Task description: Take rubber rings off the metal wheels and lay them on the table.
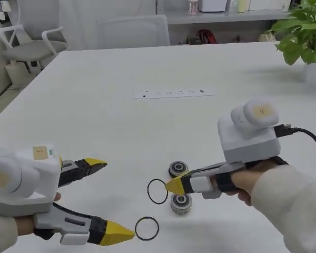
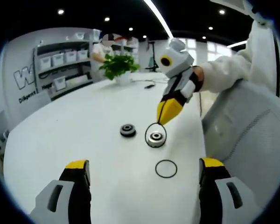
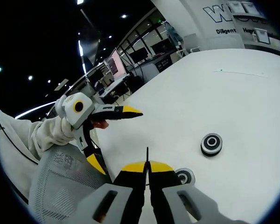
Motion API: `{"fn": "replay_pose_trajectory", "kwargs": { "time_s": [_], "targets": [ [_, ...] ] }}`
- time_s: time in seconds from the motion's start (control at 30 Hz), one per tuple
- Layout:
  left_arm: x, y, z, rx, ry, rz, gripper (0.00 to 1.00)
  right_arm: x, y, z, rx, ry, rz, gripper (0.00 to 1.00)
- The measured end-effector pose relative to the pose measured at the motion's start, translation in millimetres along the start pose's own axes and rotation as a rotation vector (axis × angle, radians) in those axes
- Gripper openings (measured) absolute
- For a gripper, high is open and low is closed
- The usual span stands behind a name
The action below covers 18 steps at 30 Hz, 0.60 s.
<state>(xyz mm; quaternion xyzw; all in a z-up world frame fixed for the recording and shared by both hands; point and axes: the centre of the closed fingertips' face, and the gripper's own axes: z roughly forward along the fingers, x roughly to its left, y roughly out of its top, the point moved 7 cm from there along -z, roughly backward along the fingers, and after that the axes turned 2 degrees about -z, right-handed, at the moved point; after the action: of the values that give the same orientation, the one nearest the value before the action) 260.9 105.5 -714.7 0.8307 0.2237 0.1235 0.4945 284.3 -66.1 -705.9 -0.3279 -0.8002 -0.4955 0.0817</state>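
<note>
**Fig. Ring removal, approx. mid-task: 1 rubber ring laid down, 1 held in the jaws.**
The held ring [image 1: 148, 191] is pinched in the R hand-held gripper [image 1: 174, 185], jaws closed tight on its wire. It looks free of the near wheel [image 1: 181, 203] just beside it and is not yet laid down. The laid ring [image 1: 135, 229] lies flat on the surface [image 1: 95, 105], near the L hand-held gripper [image 1: 116, 197], whose jaws stand wide apart w/ nothing between. The far wheel [image 1: 178, 168] sits just behind; its dark outer band may be a ring left to pull, can't tell. Room: bare surface runs wide to the L and ahead to the power strip [image 1: 174, 94]; the plant [image 1: 303, 31] is well apart at far R. In the left gripper view the near edge runs close by the laid ring, so set-down is prob. safest away from it.
</note>
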Motion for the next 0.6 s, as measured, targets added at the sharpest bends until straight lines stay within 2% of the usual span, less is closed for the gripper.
{"fn": "replay_pose_trajectory", "kwargs": {
  "time_s": [0.2, 0.6],
  "targets": [
    [-3.0, -4.8, 4.9, 0.027, -0.028, -0.001, 0.98, 1.0, -3.3, 3.6, 0.03, 0.008, -0.012, 0.0],
    [-6.8, -6.8, 5.9, 0.038, -0.053, -0.003, 0.96, 9.1, -16.5, 17.8, 0.117, 0.024, -0.05, 0.0]
  ]
}}
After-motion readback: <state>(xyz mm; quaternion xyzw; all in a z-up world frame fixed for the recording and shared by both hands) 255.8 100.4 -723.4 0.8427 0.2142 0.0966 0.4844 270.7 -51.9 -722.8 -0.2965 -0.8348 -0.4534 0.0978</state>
